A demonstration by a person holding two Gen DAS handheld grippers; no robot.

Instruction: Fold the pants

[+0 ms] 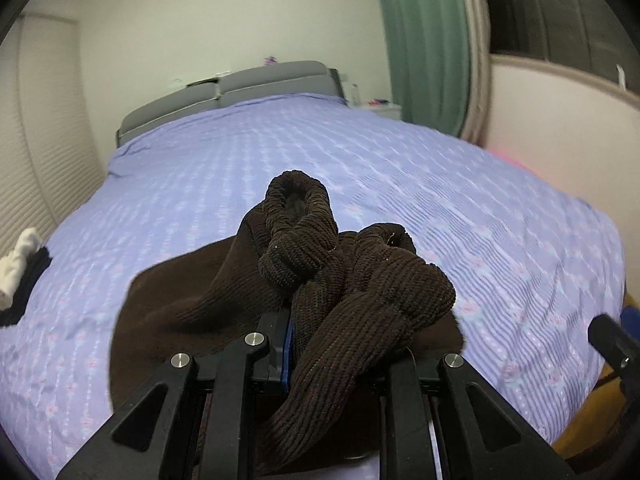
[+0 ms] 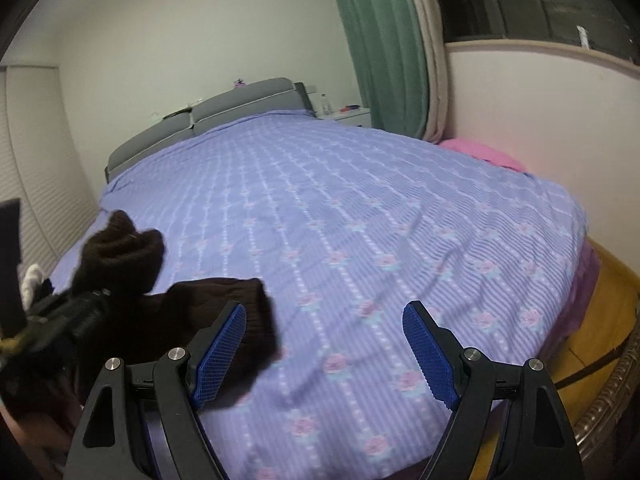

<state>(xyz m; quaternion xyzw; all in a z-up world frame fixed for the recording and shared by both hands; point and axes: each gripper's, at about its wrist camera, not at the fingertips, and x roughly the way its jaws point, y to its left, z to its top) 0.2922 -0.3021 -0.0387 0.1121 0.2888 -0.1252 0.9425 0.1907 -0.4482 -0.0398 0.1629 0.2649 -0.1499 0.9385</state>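
Our left gripper (image 1: 290, 320) has its fingers clenched on a bunched fistful of the dark brown pants (image 1: 320, 280), lifted above the near edge of the bed (image 1: 400, 168); our right gripper (image 2: 324, 344) hangs beside it with fingers spread wide and nothing between them.

The risk we see is in that one-sided hold: the left fingers pinch a twisted knot of fabric rather than a clean hem or waistband, so any fold begun from here would likely trap creases inside. With the right gripper empty, the free part of the garment could drag or slide toward the near edge and slip off the bed. The thick, heavy knit may also pull out of so narrow a pinch if we swing it quickly.

The pants are a ribbed, corduroy-like brown, soft and bulky, with a rolled cuff or opening standing up above the left fingers. The rest lies crumpled in a dark heap on the lilac flowered bedcover (image 2: 360, 220), near the bed's near left corner.
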